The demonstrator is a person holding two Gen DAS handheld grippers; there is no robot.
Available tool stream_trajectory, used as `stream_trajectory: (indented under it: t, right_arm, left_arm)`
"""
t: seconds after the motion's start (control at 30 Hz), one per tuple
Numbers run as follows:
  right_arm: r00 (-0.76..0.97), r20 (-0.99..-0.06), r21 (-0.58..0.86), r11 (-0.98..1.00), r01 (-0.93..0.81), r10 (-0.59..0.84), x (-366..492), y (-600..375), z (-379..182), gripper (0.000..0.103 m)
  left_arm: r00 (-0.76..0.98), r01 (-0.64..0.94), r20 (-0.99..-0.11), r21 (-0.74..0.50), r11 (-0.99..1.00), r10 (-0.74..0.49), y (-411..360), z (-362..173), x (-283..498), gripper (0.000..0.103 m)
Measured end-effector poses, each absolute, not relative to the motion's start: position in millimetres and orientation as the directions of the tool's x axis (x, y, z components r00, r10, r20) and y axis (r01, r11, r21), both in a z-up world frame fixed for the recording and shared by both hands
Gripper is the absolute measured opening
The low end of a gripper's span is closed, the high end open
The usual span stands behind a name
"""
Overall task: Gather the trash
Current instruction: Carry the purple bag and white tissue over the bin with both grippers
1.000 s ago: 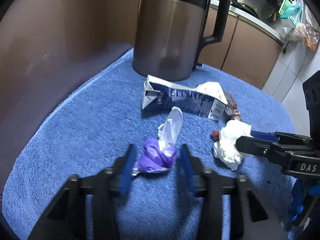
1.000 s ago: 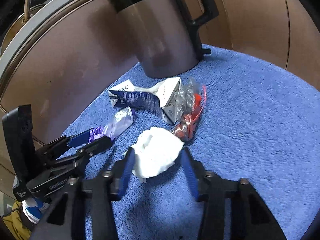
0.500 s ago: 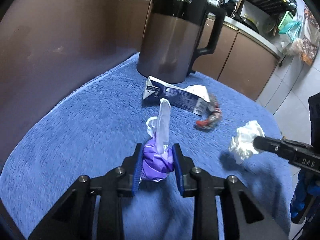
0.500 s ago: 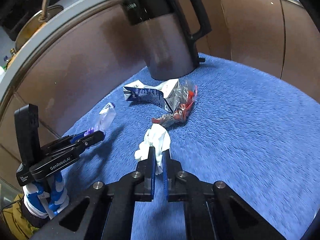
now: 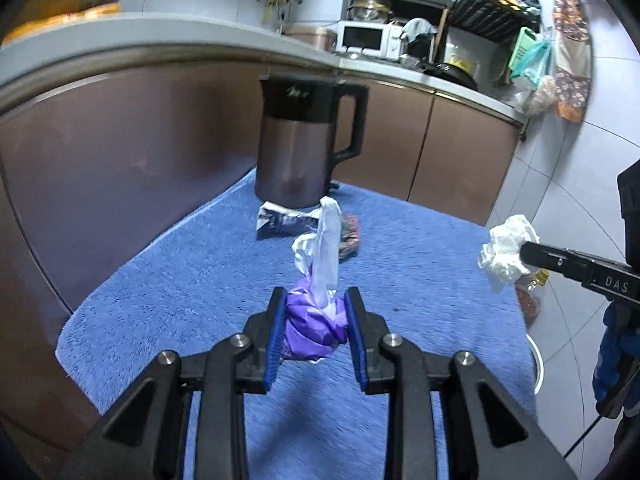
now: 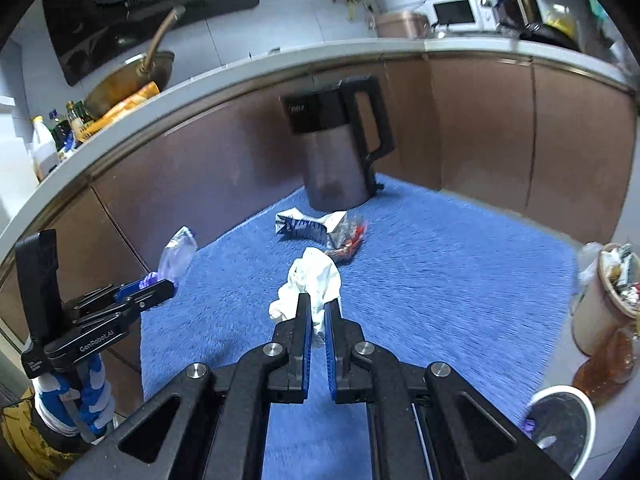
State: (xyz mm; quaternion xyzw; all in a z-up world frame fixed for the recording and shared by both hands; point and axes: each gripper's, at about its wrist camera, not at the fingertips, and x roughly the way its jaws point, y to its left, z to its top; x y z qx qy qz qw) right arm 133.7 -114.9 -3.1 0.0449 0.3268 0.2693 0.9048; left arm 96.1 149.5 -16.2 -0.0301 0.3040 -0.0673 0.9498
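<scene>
Above the blue towel: both grippers are raised over the blue towel [image 5: 192, 280], each carrying one piece of trash.
Left gripper [image 5: 315, 312]: its blue-padded fingers [image 5: 275, 332] pinch a crumpled purple bag [image 5: 314, 330] whose pale plastic tail [image 5: 326, 248] stands up from the wad.
Right gripper [image 6: 317, 316]: fingers nearly pressed together on a crumpled white tissue [image 6: 314, 280], which bunches out above the tips.
Still on the towel: a flattened blue-and-white carton [image 6: 304, 226] and, touching it, a clear wrapper with red contents [image 6: 348, 236], both lying just in front of the kettle [image 6: 340, 148].
Kettle: upright at the towel's far edge, handle to the right.
Off the towel's right edge: a cup stuffed with rubbish [image 6: 604, 300] and a white-rimmed bin [image 6: 560, 424].
</scene>
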Motion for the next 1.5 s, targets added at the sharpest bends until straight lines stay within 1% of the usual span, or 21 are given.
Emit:
stream_trajectory:
  t: [0.07, 0.2, 0.43, 0.67, 0.93, 1.1, 1.2, 1.5]
  right_arm:
    - [0.661, -0.552, 0.256, 0.857, -0.446, 0.509, 118.9, -129.1, 4.5, 0.006]
    - [0.707, -0.522, 0.243, 0.878, -0.413, 0.477, 93.8, -155.9, 16.4, 0.006]
    - [0.767, -0.478, 0.223, 0.904, -0.364, 0.427, 59.7, -197.6, 27.9, 0.006]
    - [0.795, -0.459, 0.246, 0.917, -0.315, 0.397, 46.6, -241.0, 20.7, 0.006]
    - [0.837, -0.444, 0.236, 0.943, -0.236, 0.32, 30.6, -294.7, 11.1, 0.006]
    - [0.848, -0.453, 0.244, 0.953, -0.179, 0.275, 23.4, -336.2, 0.3, 0.007]
    - [0.846, -0.473, 0.244, 0.959, -0.142, 0.246, 20.7, -357.2, -13.0, 0.006]
    - [0.811, -0.542, 0.319, 0.947, -0.043, 0.22, 23.2, -415.2, -70.7, 0.006]
  left_arm:
    - [0.815, 0.116, -0.561, -0.087, 0.99, -0.144, 139.8, -9.1, 84.0, 0.027]
    - [0.837, 0.126, -0.534, -0.018, 0.992, -0.116, 114.3, 2.5, 64.6, 0.027]
    - [0.856, 0.161, -0.507, 0.078, 0.984, -0.1, 65.7, 13.9, 49.7, 0.027]
    - [0.853, 0.216, -0.509, 0.139, 0.966, -0.117, 14.0, 17.8, 45.8, 0.027]
    - [0.835, 0.306, -0.525, 0.197, 0.931, -0.163, -59.7, 14.2, 50.1, 0.027]
    - [0.807, 0.38, -0.553, 0.22, 0.899, -0.206, -114.0, 6.5, 56.4, 0.027]
    - [0.777, 0.429, -0.588, 0.237, 0.872, -0.223, -149.4, -7.0, 61.4, 0.027]
    - [0.703, 0.519, -0.676, 0.273, 0.81, -0.222, -231.1, -55.6, 79.5, 0.027]
